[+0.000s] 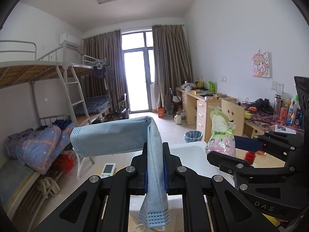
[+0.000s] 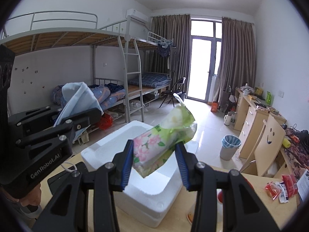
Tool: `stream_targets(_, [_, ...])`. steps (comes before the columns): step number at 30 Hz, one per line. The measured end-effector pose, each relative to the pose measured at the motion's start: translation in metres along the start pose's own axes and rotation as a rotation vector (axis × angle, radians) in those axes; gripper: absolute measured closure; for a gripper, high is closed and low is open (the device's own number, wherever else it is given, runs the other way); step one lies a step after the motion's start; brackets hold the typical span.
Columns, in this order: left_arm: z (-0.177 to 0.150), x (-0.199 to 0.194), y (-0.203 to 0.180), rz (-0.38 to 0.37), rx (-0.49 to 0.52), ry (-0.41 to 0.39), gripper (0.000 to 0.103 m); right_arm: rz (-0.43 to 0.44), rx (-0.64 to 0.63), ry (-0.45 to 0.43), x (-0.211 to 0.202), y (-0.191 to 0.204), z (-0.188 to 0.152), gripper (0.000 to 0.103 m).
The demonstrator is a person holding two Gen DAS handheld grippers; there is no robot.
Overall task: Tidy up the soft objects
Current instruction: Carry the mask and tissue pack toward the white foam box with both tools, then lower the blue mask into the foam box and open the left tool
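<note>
While the left gripper [image 1: 155, 166] pinched a limp face mask [image 1: 115, 137], the right gripper [image 2: 155, 161] squeezed a soft, light tissue pack [image 2: 160, 145] mid-body over the near foam box [image 2: 108, 145]

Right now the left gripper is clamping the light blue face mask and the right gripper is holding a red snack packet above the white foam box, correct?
Not quite. The right gripper holds a floral green-and-pink plastic tissue pack, not a red packet, as the right wrist view shows. The left gripper does clamp the light blue face mask, and the white foam box sits below.
</note>
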State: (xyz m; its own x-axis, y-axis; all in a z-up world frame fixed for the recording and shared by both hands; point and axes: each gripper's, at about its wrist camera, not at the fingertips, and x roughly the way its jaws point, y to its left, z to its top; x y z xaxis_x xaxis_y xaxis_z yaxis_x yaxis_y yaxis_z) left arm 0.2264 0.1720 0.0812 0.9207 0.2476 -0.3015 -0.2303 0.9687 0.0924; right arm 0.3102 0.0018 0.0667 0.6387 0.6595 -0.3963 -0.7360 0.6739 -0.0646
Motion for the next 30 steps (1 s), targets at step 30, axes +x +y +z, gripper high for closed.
stream_targets(30, [0.002,0.042,-0.02,-0.154,-0.016,0.09,0.09,-0.091,0.069,0.001,-0.017,-0.018,0.0,0.056])
